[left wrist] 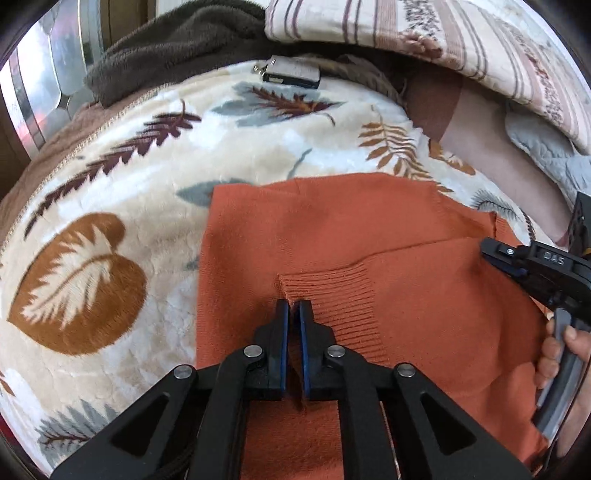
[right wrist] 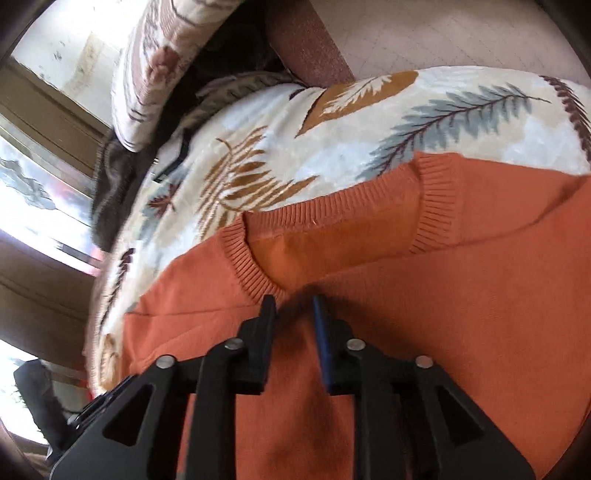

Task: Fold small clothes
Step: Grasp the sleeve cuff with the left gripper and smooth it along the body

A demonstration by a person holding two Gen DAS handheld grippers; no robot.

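Observation:
An orange knitted sweater (left wrist: 332,229) lies on a cream blanket with a leaf print (left wrist: 122,184). One sleeve is folded across the body, and its ribbed cuff (left wrist: 332,302) lies just ahead of my left gripper (left wrist: 293,306). The left jaws are shut, with a pinch of orange fabric between the pads. My right gripper (right wrist: 293,302) is open over the sweater (right wrist: 461,314), just below its ribbed collar (right wrist: 255,266), fingers a little apart and holding nothing. The right gripper also shows in the left wrist view (left wrist: 491,247), at the sweater's right edge.
A striped pillow (left wrist: 424,33) and a dark brown fleece (left wrist: 177,40) lie at the far side of the bed. A small black and silver device (left wrist: 291,72) rests on the blanket near them. A window (right wrist: 37,177) is at the left.

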